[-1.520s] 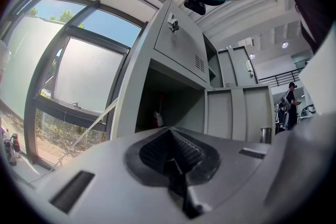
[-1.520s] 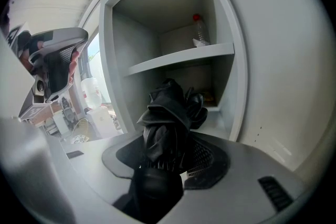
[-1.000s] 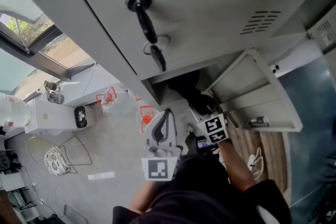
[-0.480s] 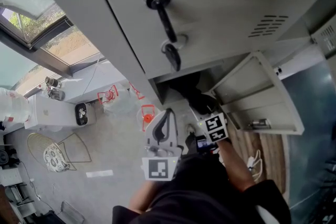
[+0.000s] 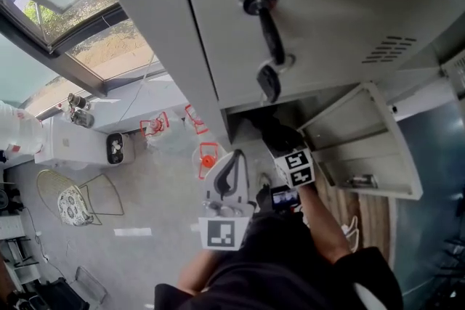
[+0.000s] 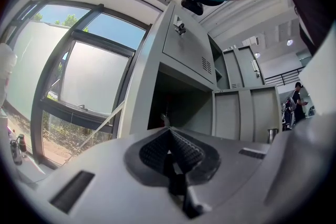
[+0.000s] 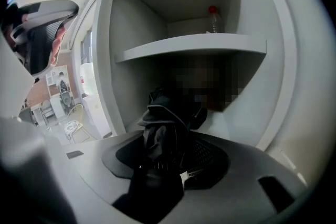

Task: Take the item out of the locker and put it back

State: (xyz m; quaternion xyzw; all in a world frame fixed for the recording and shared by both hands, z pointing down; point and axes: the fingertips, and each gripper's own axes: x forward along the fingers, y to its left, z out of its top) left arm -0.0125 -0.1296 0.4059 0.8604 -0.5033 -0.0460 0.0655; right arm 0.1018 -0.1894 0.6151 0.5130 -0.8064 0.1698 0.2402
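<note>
- The jaws of our right gripper (image 7: 163,157) stand partly closed on the black fabric item (image 7: 160,113), which is bunched between the pads. The jaws of our left gripper (image 6: 170,152) are pressed together on nothing.
- The item rises straight ahead of the right jaws, its length along their line, at the mouth of the locker (image 5: 327,11), in the lower compartment under the shelf (image 7: 194,44).
- The right gripper is at the opening. The left hangs outside it, lower centre of the head view.
- We judge the coming move to be a straight line through that opening, beside the open door (image 5: 363,131).
- A red-capped bottle (image 7: 212,18) stands on the shelf.
- Grey floor (image 5: 152,200) lies lower left, a window (image 5: 80,18) upper left.
</note>
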